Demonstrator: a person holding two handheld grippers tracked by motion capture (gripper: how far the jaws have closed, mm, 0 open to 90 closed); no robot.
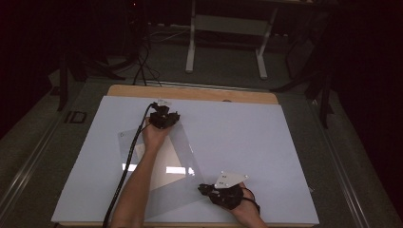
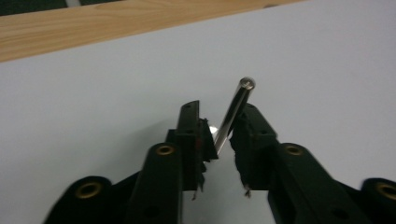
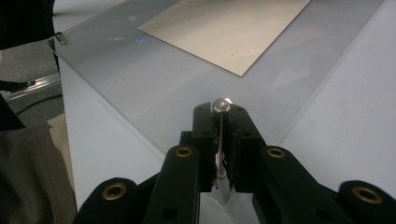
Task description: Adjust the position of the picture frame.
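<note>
1. Clear rectangular acrylic sheet [image 1: 164, 164] lies flat on the white table board [image 1: 247, 137], a beige paper [image 3: 224, 28] under it.
2. Left gripper [image 2: 219, 135] pinches a shiny metal standoff pin [image 2: 233, 112] at the sheet's far corner, pin tilted.
3. Right gripper [image 3: 220, 140] is pressed together on the near-corner standoff [image 3: 220, 105].
4. Step looks like corner standoff removal; next calls for twisting or lifting the pins while the sheet stays put.

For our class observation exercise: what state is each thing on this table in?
left gripper: shut on tilted pin.
right gripper: shut on corner pin.
clear sheet: lying flat.
paper: flat, within the sheet's outline.
</note>
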